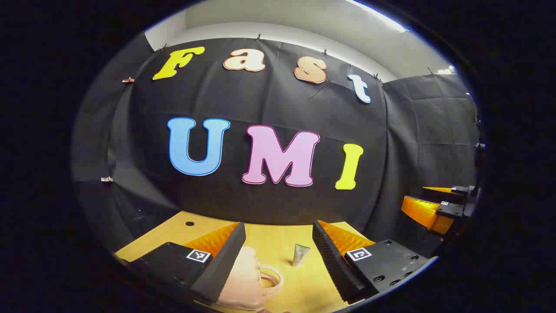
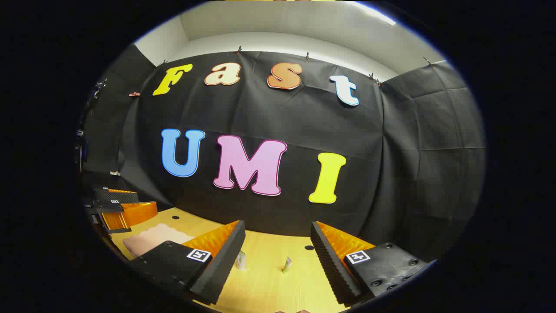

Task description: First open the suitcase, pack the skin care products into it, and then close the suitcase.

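Both of my grippers are raised above the yellow wood-grain tabletop [image 1: 278,243] and hold nothing. The left gripper [image 1: 278,256] has its fingers spread wide; the right gripper [image 2: 278,256] is spread wide as well. In the left gripper view, the small pale pink suitcase with a looped carry handle [image 1: 247,282] lies on the tabletop just below and between my left fingers, handle facing right, lid apparently closed. A short pale green skin care tube [image 1: 300,254] stands upright just to the right of the handle, apart from it. In the right gripper view, the suitcase sits at the left, and a second small tube [image 2: 240,260] and a slim upright product [image 2: 286,264] stand on the tabletop between my right fingers; their details are too small to tell. I judge that the first step, opening the suitcase, is not yet done. The next move calls for lowering the left gripper to the suitcase, finding the lid edge or clasp, and lifting the lid without toppling the nearby tube.
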A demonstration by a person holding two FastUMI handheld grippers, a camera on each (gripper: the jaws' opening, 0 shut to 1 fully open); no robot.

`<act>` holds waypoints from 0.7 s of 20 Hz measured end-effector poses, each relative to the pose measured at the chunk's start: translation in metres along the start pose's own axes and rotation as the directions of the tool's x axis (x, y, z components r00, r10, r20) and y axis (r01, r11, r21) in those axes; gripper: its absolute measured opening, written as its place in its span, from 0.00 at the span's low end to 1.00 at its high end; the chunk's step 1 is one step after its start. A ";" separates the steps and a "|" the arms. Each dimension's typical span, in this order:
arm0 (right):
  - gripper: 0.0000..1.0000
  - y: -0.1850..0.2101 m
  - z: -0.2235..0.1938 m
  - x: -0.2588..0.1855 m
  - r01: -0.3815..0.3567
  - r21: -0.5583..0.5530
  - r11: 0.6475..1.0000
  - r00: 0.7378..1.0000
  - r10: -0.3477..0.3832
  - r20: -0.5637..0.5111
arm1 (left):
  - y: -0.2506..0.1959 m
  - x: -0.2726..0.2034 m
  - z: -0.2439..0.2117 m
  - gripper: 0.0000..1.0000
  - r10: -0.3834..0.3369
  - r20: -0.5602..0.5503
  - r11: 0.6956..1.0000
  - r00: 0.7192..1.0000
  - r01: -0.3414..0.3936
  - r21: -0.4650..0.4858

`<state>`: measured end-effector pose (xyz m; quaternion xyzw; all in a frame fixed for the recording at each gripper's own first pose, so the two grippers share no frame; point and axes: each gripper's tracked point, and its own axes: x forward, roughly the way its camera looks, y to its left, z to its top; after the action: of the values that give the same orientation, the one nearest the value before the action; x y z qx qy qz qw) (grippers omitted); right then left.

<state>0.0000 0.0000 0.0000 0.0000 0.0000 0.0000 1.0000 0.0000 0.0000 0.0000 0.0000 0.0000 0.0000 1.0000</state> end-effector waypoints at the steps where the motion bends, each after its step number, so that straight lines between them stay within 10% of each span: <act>1: 0.96 -0.002 0.000 0.000 0.007 -0.003 1.000 1.000 -0.007 0.003 | -0.002 0.002 0.001 0.98 -0.019 0.003 1.000 1.000 0.019 0.006; 14: 0.96 0.020 -0.007 0.012 -0.025 0.049 0.998 1.000 0.025 0.002 | 0.016 0.006 0.002 0.97 -0.010 0.001 0.998 1.000 0.010 0.067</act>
<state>0.0117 0.0203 -0.0073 0.0245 -0.0009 0.0126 0.9996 0.0057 0.0156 0.0015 0.0336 -0.0005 -0.0050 0.9994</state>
